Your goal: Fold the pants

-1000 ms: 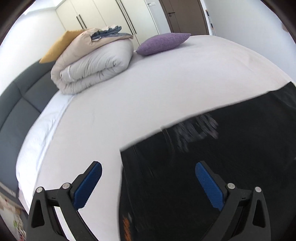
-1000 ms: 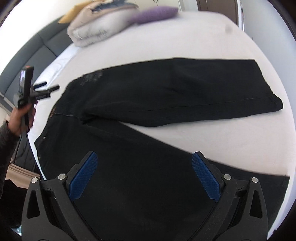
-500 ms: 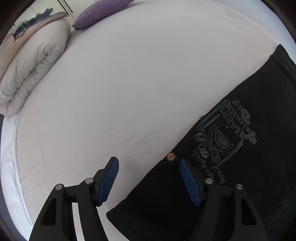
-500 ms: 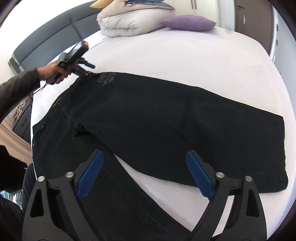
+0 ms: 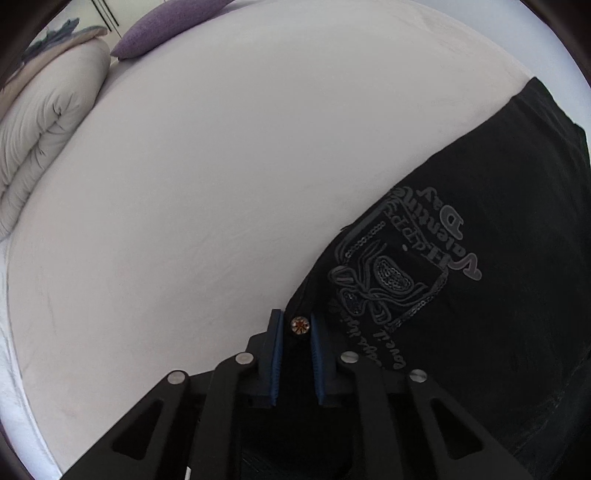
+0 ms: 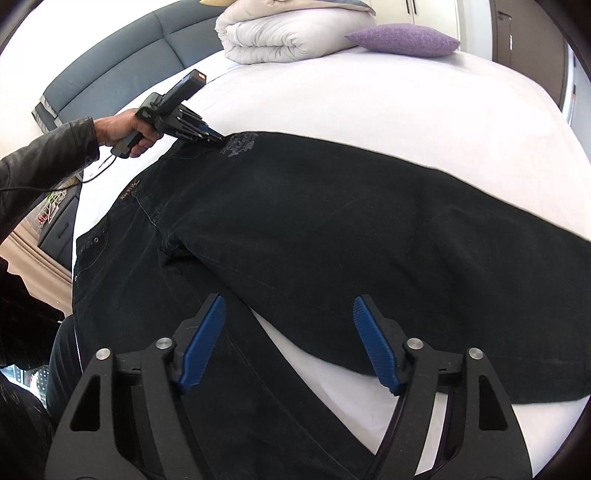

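Note:
Black pants (image 6: 332, 229) lie spread flat on the white bed (image 6: 388, 103), legs apart and running to the right. My left gripper (image 5: 296, 325) is shut on the pants' far waist corner, beside a round rivet (image 5: 299, 325) and the grey embroidered pocket emblem (image 5: 399, 266). It also shows in the right wrist view (image 6: 218, 139), held in a hand. My right gripper (image 6: 288, 317) is open and empty, hovering above the gap between the two legs near the crotch.
A folded beige duvet (image 6: 291, 33) and a purple pillow (image 6: 402, 38) sit at the head of the bed. A grey headboard (image 6: 110, 66) runs along the left. The person's dark-sleeved arm (image 6: 44, 162) reaches in from the left edge.
My left gripper has moved down to the waist corner and closed on it. My right gripper has shifted over the pants, still open.

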The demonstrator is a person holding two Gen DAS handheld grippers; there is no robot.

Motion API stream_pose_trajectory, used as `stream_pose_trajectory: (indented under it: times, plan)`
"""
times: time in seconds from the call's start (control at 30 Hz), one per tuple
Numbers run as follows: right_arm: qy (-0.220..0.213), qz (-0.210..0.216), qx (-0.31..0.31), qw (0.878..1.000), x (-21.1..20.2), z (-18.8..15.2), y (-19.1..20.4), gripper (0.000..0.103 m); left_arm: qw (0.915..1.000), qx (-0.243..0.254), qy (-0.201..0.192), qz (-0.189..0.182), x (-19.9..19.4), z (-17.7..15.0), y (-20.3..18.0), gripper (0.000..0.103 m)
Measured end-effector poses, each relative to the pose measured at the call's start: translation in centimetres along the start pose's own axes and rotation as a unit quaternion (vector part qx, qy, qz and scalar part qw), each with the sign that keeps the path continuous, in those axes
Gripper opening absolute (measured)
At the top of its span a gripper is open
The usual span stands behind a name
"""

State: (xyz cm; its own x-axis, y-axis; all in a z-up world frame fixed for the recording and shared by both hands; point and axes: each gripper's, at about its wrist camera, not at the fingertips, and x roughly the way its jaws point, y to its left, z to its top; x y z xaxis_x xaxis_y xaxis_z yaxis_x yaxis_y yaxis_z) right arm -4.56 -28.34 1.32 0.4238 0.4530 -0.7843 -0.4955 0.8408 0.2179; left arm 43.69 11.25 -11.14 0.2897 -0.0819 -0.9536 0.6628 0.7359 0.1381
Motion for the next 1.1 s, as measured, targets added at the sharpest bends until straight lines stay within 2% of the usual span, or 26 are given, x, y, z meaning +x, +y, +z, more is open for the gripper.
stream_pose_trajectory:
  times: [0.13,0.23,0.37,0.43,0.57,0.73,0.77,0.83,0.9,0.93,1.0,1.1]
  plan:
    - [-0.022,0.004,-0.026,0.999,-1.0,1.9,0.0,0.066,0.9977,-0.005,-0.054,0.041,-2.7,-1.7,-0.8,0.013]
    - [-0.036,0.0,-0.046,0.998,-0.8,4.8,0.6,0.066,0.9932,-0.011,-0.101,0.056,-5.9,-2.8,-1.4,0.013]
    - [-0.042,-0.023,-0.112,0.993,1.6,9.7,3.8,0.066,0.9859,0.013,-0.144,0.085,-8.4,-4.6,-4.0,0.013]
    - [-0.036,-0.035,-0.138,0.989,3.3,11.7,5.2,0.066,0.9828,0.017,-0.161,0.09,-8.8,-4.4,-4.7,0.013]
    - [-0.017,-0.055,-0.183,0.981,7.2,15.0,8.4,0.066,0.9777,0.023,-0.184,0.098,-9.9,-6.2,-6.7,0.013]
    - [0.009,-0.076,-0.236,0.969,11.3,16.8,12.7,0.066,0.9757,0.015,-0.198,0.093,-10.5,-8.0,-7.3,0.013]
    - [0.016,-0.079,-0.246,0.966,12.0,16.9,13.4,0.063,0.9751,0.011,-0.201,0.092,-10.7,-8.4,-7.4,0.013]
    - [0.035,-0.078,-0.25,0.965,13.0,17.2,14.1,0.033,0.974,0.004,-0.207,0.091,-11.3,-9.1,-7.6,0.013]
    - [0.055,-0.075,-0.241,0.966,13.7,17.5,14.3,0.026,0.973,0.001,-0.213,0.09,-12.2,-10.4,-8.9,0.013]
    - [0.055,-0.074,-0.24,0.966,13.6,17.6,14.4,0.016,0.9726,0.0,-0.214,0.091,-12.5,-10.7,-9.1,0.013]
    - [0.054,-0.077,-0.244,0.965,13.0,17.6,14.9,0.008,0.9726,-0.002,-0.215,0.09,-12.9,-11.4,-9.6,0.013]
    - [0.036,-0.082,-0.272,0.958,11.0,17.0,16.4,0.004,0.9721,-0.003,-0.216,0.091,-13.6,-12.3,-10.0,0.013]
